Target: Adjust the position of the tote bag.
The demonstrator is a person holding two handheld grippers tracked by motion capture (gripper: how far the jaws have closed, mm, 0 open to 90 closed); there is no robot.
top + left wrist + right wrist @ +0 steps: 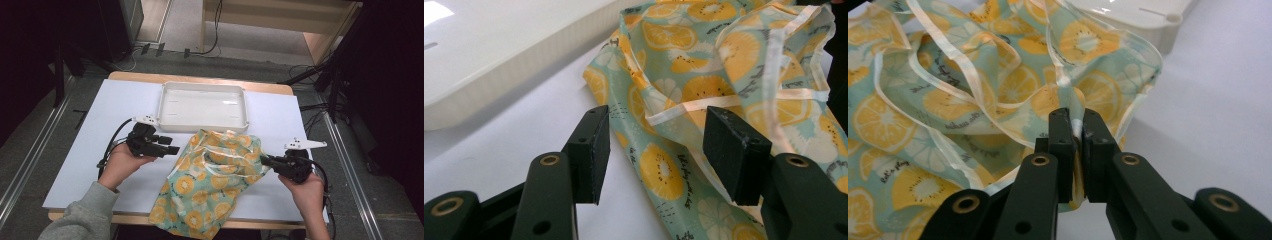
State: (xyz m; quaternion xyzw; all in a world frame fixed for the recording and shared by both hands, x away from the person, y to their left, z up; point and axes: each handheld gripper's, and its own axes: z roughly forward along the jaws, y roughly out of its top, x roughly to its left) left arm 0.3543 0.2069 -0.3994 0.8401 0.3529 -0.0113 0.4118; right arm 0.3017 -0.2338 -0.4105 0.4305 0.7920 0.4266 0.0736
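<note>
At nine o'clock of the table [75, 150], the left hand [122, 162] lies low with its forearm angled in from seven, its left gripper [170, 149] levelled toward three, jaws parted and empty just short of the orange-print cloth [210, 175]. The cloth sprawls at centre and over the six o'clock edge, below the white tray [202, 106]. At four o'clock, the right gripper [265, 161] points toward nine, pinching the cloth's edge.
</note>
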